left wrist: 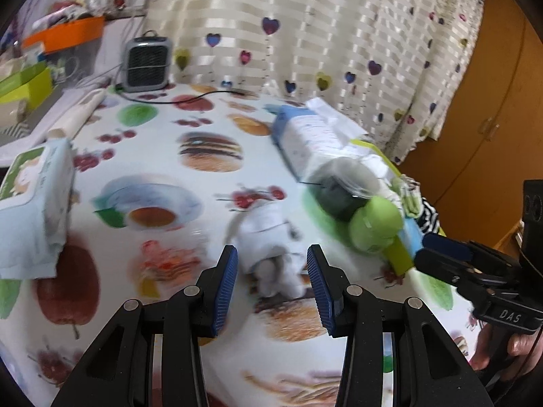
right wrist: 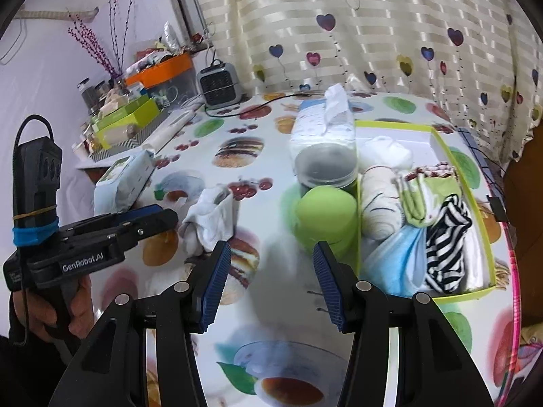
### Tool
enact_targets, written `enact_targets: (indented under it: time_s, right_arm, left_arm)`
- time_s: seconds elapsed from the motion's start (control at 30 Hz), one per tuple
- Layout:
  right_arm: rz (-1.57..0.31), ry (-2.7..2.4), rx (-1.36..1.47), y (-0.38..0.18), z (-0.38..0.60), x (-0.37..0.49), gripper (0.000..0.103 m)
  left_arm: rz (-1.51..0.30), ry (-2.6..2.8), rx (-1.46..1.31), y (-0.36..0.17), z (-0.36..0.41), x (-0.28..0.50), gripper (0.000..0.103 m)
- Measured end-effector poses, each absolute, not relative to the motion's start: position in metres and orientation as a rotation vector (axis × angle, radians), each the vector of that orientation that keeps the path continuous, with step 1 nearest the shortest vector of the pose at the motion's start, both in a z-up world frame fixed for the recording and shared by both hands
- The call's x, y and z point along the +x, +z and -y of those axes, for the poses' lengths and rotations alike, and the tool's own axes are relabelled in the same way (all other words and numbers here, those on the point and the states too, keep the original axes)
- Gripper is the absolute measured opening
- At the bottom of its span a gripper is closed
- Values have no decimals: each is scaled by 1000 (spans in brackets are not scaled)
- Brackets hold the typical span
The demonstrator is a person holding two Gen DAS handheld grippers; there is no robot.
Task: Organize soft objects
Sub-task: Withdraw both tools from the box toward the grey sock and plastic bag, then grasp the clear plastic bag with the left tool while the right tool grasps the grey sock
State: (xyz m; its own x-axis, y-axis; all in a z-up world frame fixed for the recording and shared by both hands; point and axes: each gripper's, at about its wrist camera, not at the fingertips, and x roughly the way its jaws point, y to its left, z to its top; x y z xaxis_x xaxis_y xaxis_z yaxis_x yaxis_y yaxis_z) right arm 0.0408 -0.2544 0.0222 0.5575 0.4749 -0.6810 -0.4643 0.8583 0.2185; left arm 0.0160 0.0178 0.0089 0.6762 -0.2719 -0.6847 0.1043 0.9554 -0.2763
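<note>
A crumpled white cloth (left wrist: 268,227) lies on the fruit-print tablecloth. My left gripper (left wrist: 271,252) is open, with the cloth's near end between its fingertips and gaps on both sides. In the right wrist view the same cloth (right wrist: 213,217) sits just past the left gripper (right wrist: 169,217). My right gripper (right wrist: 271,249) is open with nothing between its pads. A green ball (right wrist: 325,217) rests just ahead of its right fingertip. Beyond, a lime-rimmed tray (right wrist: 441,142) holds a striped cloth (right wrist: 444,234), a blue mask (right wrist: 397,254), a cream roll (right wrist: 376,203) and a white bundle (right wrist: 387,152).
A clear jar (right wrist: 322,166) and a tissue pack (right wrist: 322,118) stand against the tray's left wall. A wipes pack (right wrist: 122,183) lies at the left. A small heater (right wrist: 220,84) with its cable, boxes and jars crowd the back left. A curtain hangs behind; the table edge runs along the right.
</note>
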Motion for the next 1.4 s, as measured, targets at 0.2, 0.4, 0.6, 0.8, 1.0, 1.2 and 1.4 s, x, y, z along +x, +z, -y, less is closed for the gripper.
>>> enact_targets:
  time_s: [0.2, 0.4, 0.6, 0.8, 1.0, 1.2, 1.4]
  right_arm:
    - [-816, 581, -2, 24, 244, 43, 52]
    - [-829, 615, -15, 23, 228, 46, 52]
    - [-841, 663, -39, 19, 208, 50, 52]
    - [-869, 679, -78, 10, 184, 60, 52]
    - [-899, 694, -109, 0, 160, 75, 52]
    - [-928, 694, -153, -9, 141, 85, 52]
    - [-951, 682, -200, -17, 129, 92, 52]
  left_arm:
    - [-805, -151, -225, 4, -41, 18, 45]
    - [-810, -92, -232, 1, -57, 27, 46]
    - [-837, -81, -210, -7, -63, 38, 51]
    - [-886, -72, -239, -24, -68, 36, 51]
    - [-895, -61, -250, -31, -72, 38, 52]
    - [-903, -79, -262, -38, -72, 39, 55]
    - [-880, -71, -250, -39, -72, 36, 55]
